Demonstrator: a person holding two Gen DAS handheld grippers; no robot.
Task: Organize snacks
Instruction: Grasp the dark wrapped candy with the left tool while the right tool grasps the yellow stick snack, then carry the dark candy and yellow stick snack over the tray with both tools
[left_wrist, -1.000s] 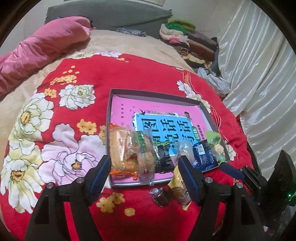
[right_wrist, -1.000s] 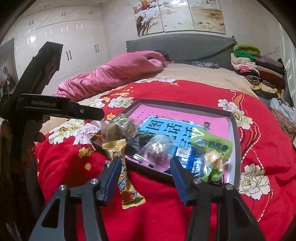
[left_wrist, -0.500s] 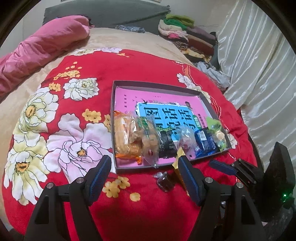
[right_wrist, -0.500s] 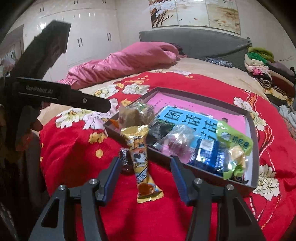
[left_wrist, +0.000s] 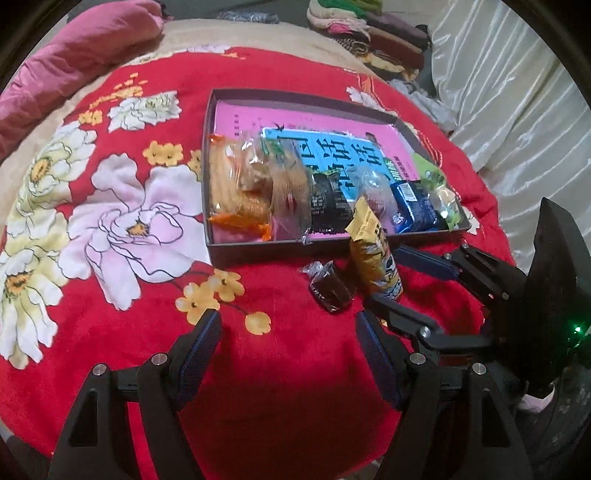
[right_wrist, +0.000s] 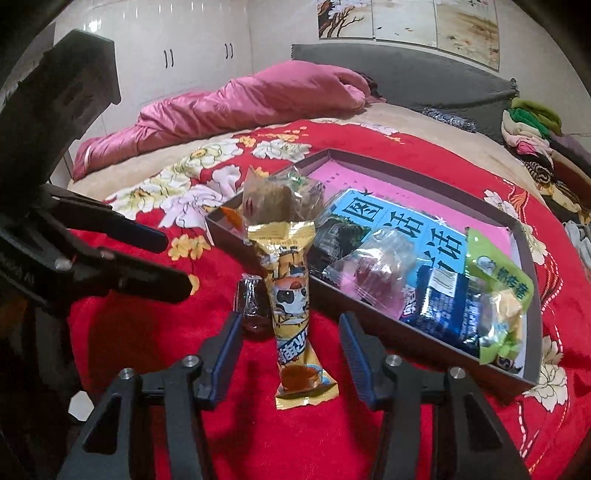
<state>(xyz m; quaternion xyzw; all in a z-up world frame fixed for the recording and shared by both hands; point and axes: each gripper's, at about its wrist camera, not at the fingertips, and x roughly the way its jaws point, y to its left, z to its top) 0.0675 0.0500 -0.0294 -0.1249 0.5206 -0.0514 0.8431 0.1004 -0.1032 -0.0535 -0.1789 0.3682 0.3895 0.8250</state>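
A red flowered blanket (left_wrist: 122, 221) covers the bed; the tray (right_wrist: 436, 325) lies on it. The left gripper (left_wrist: 288, 343) is spread over bare blanket. The right gripper (right_wrist: 288, 343) is closing around the yellow snack (right_wrist: 291, 306), pads not yet touching.

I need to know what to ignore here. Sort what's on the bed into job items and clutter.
Job items:
- yellow snack packet, outside the box, between the closing fingers of the right tool
- small dark wrapped snack, also outside
- shallow box with snacks already inside
- left tool, open

Clutter:
- pink quilt
- folded clothes
- red floral blanket
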